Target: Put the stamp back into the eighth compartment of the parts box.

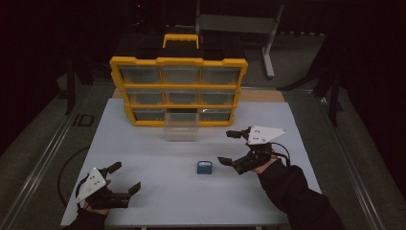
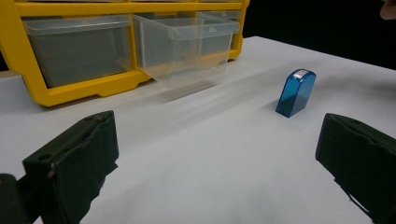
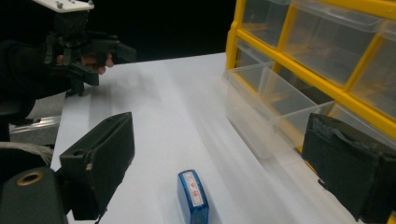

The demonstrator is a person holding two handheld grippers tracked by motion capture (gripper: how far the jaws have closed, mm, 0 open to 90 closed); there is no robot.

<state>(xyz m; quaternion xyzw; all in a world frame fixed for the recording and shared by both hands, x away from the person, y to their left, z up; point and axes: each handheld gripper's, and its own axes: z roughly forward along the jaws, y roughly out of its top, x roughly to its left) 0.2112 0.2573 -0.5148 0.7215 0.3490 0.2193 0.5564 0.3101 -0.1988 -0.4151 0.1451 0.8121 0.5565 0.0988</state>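
A small blue block [image 1: 205,166] with a white label on top stands on the white table [image 1: 158,191]; I also see the blue block [image 2: 295,93] in the left gripper view and the blue block [image 3: 192,196] low between the jaws in the right gripper view. My right gripper [image 1: 229,147] is open, just right of the block, its jaws wide apart. My left gripper [image 1: 125,177] is open near the table's front left corner, with nothing between its jaws. A clear drawer [image 1: 181,126] is pulled out of the yellow organizer's [image 1: 178,61] bottom row.
The yellow organizer holds three rows of clear drawers and stands at the back of the table. The pulled-out clear drawer [image 2: 184,44] looks to hold nothing. The left gripper [image 3: 84,49] shows far off in the right gripper view. Dark floor surrounds the table.
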